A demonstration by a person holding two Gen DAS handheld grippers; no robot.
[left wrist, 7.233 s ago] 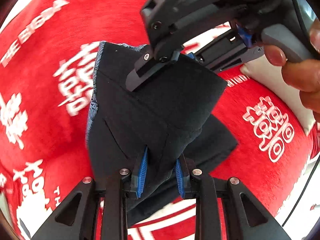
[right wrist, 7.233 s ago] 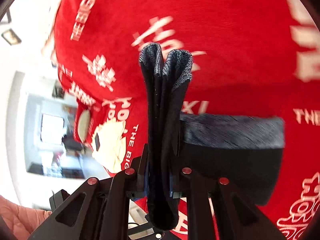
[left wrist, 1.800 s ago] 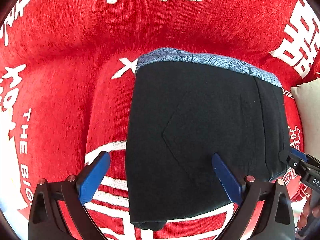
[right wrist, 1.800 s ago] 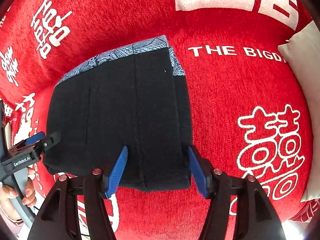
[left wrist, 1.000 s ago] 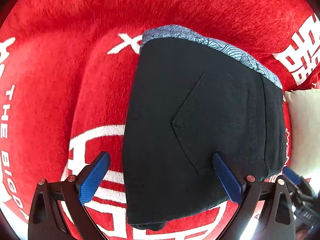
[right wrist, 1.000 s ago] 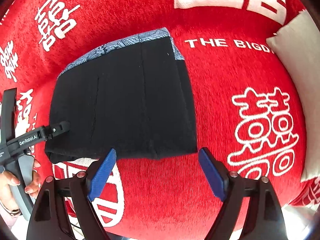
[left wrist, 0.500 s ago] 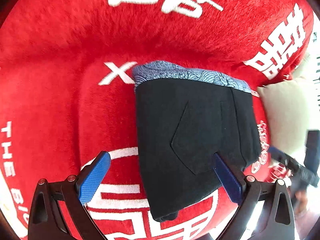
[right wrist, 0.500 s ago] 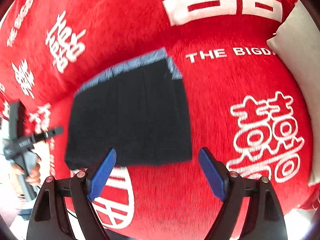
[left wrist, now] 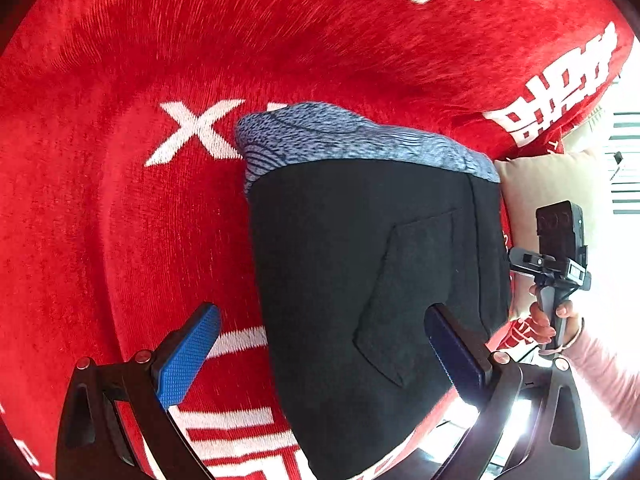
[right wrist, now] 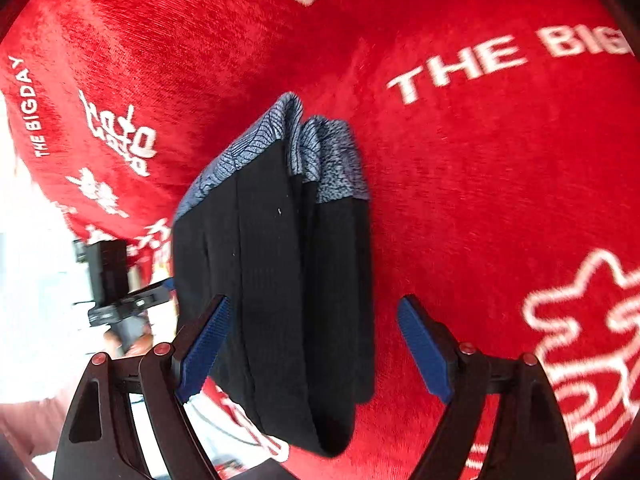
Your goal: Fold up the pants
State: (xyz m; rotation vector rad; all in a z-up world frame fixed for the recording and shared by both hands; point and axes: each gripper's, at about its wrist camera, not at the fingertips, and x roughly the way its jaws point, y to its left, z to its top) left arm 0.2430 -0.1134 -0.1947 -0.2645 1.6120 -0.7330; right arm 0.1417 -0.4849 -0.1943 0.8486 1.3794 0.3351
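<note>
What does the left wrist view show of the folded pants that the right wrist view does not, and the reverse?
Left wrist only: the flat top face of the folded pants with its stitched pocket, and a beige cushion beside them.
Right wrist only: the pants' stacked layers seen edge-on, and the "THE BIG" lettering.
Both: the blue patterned waistband, the red blanket, and an open gripper, left gripper and right gripper, gripping nothing.

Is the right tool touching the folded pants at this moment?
Cannot tell. In the right wrist view the right tool stands wide open around the folded pants; one pad overlaps the cloth's edge, the other shows red blanket between.
</note>
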